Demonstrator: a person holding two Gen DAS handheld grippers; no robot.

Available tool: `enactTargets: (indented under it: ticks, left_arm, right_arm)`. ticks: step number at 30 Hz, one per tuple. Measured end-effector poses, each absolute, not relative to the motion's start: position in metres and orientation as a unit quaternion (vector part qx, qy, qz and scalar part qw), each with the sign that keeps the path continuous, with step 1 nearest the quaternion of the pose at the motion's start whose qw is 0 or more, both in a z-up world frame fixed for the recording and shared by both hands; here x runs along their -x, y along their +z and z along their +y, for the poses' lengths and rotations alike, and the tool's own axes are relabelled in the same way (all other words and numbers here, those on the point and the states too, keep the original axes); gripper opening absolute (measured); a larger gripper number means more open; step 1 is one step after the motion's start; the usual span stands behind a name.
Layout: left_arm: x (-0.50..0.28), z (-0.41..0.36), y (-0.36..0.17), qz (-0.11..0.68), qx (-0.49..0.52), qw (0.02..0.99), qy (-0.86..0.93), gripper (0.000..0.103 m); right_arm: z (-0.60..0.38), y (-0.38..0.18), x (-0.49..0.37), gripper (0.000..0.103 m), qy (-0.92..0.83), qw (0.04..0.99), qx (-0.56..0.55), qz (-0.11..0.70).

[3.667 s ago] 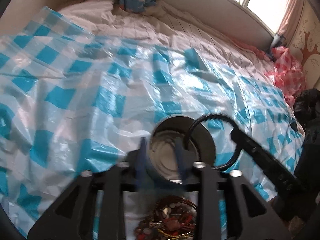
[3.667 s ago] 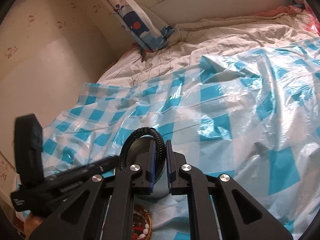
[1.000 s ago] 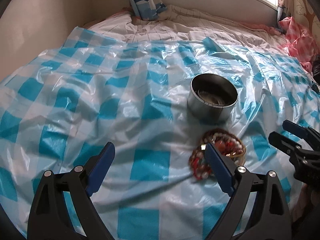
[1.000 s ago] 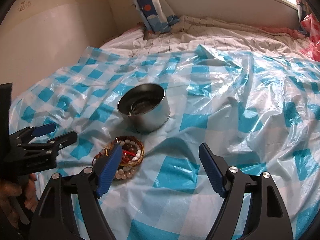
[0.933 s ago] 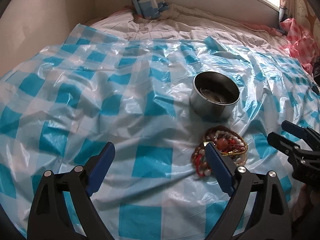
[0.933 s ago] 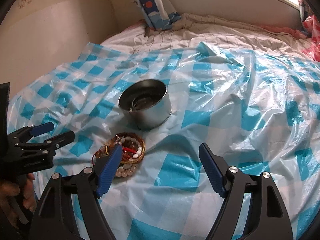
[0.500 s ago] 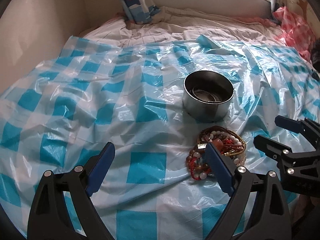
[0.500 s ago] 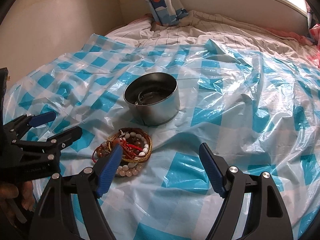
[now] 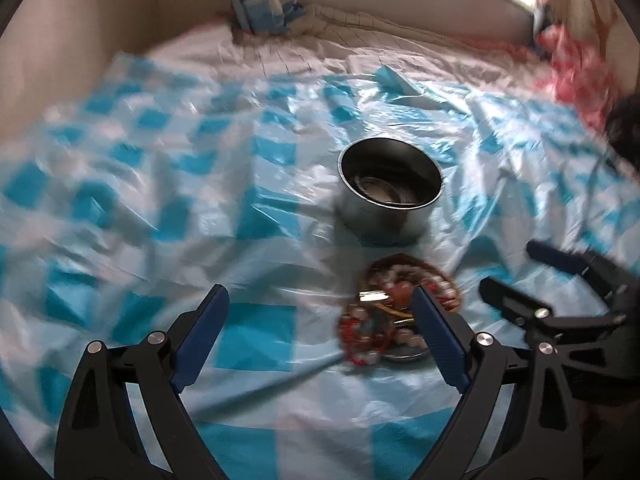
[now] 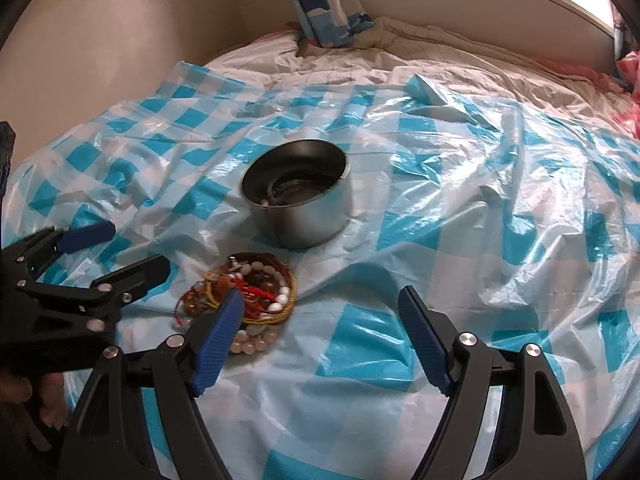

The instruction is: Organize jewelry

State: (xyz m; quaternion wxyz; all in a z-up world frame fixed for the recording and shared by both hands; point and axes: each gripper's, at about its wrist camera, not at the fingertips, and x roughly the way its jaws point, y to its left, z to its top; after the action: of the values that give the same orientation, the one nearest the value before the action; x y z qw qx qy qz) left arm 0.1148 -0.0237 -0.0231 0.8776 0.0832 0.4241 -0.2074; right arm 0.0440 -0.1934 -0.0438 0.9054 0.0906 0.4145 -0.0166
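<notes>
Change: since 3.7 s ago both grippers have backed off the tin (image 10: pixel 298 210); the black cord the right one pinched then now lies coiled inside it.
Left gripper (image 9: pixel 318 322): jaws wide apart, holding nothing, hanging over the sheet (image 9: pixel 160 208).
Right gripper (image 10: pixel 322 326): jaws spread wide, empty.
Bracelets (image 10: pixel 244 300): a heap of beaded loops on the sheet, just in front of the tin, apart from it.
In the way: in each wrist view one blue pad (image 10: pixel 218 336) covers part of the heap; the left view is blurred.
Tin: upright, open-topped, mid-sheet.
Around: blue-and-white checked plastic sheet crumpled over a bed; patterned pillow (image 10: pixel 320 4) against the far wall; red-and-white bag (image 9: pixel 576 76) at the right edge; fingers (image 10: pixel 48 400) on the left gripper's handle.
</notes>
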Motion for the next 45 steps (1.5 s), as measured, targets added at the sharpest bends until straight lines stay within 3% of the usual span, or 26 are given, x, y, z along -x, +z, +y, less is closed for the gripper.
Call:
enactTargets:
  ticks: [9,18,20,22,25,45]
  left_arm:
    - [-0.135,-0.016,-0.033,0.454,0.012,0.861,-0.230,0.087]
    - [-0.142,-0.055,-0.046,0.452,-0.060,0.862,-0.221,0.075]
    - [-0.146,-0.057,-0.053,0.467,-0.052,0.855,-0.220,0.064]
    - [-0.153,-0.054,-0.061,0.492,-0.030,0.841,-0.223,0.021]
    - [-0.159,-0.046,-0.065,0.514,0.010,0.824,-0.239,0.003]
    - [-0.158,-0.006,-0.018,0.458,0.133,0.816,-0.326,0.001]
  right_arm:
    - [-0.214,-0.049,-0.045,0.076,-0.044,0.895,-0.117,0.428]
    - [-0.209,-0.052,-0.046,0.076,-0.033,0.891,-0.111,0.439]
    - [-0.209,-0.053,-0.047,0.076,-0.032,0.890,-0.112,0.442]
    - [-0.210,-0.054,-0.047,0.076,-0.031,0.888,-0.113,0.444]
    - [-0.209,-0.055,-0.048,0.076,-0.029,0.887,-0.113,0.447]
    - [-0.188,-0.054,-0.051,0.076,0.014,0.891,-0.099,0.443]
